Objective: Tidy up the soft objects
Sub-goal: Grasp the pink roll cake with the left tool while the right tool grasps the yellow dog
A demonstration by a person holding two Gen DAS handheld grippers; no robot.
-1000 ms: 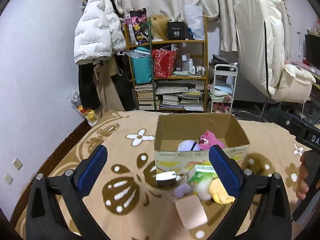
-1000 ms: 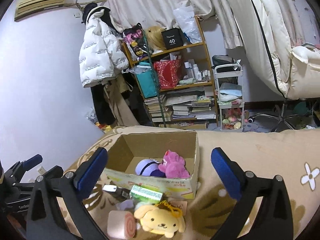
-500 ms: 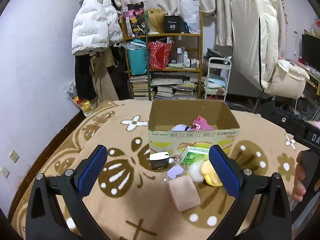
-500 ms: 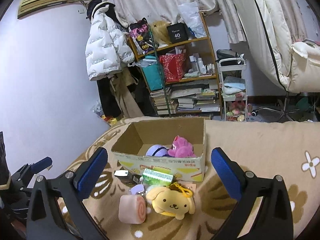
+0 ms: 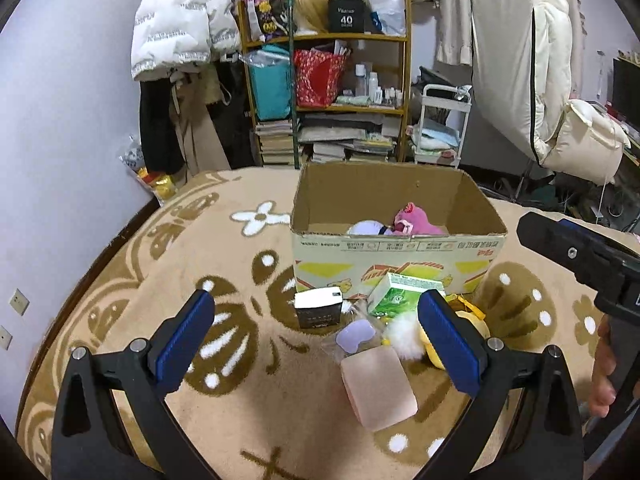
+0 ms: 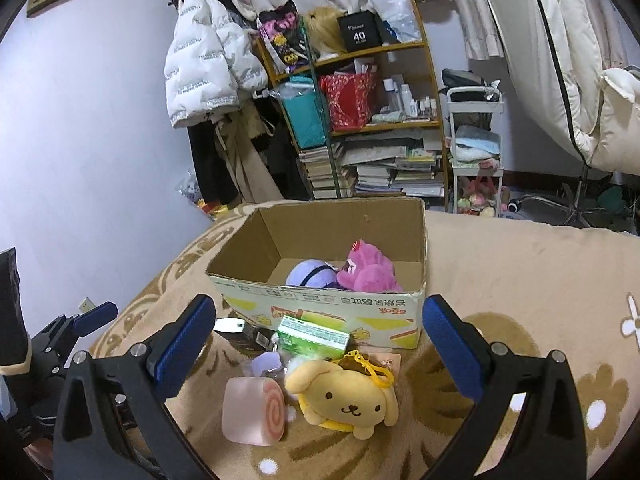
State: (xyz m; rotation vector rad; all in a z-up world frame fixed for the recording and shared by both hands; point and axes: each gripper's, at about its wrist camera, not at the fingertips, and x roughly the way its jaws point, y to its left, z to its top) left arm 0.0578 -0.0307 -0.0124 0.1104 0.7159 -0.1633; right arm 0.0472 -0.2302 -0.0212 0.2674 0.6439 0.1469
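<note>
An open cardboard box (image 5: pixel 400 248) (image 6: pixel 320 300) stands on a tan patterned blanket and holds a pink plush (image 6: pixel 366 270) and a lilac plush (image 6: pixel 310 274). In front of it lie a yellow dog plush (image 6: pixel 346 394), a pink roll-cake cushion (image 5: pixel 378 388) (image 6: pixel 254 410), a green carton (image 5: pixel 400 294) (image 6: pixel 314 336), a small black-and-white box (image 5: pixel 319 312) and a lilac pouch (image 5: pixel 356 336). My left gripper (image 5: pixel 316 344) is open above the pile, its right finger hiding part of the dog. My right gripper (image 6: pixel 320 348) is open over the same pile, holding nothing.
A wooden shelf (image 5: pixel 328 92) crammed with books and bags stands behind the blanket, beside a white puffer jacket (image 5: pixel 176 16) and a white trolley (image 5: pixel 442 128). A hand (image 5: pixel 604 368) holds the other gripper at the right edge. The blanket (image 5: pixel 200 264) stretches left of the box.
Both grippers have pulled back and risen, so the box and the pile in front sit lower and more fully in view. Nothing was grasped; the objects have not moved.
</note>
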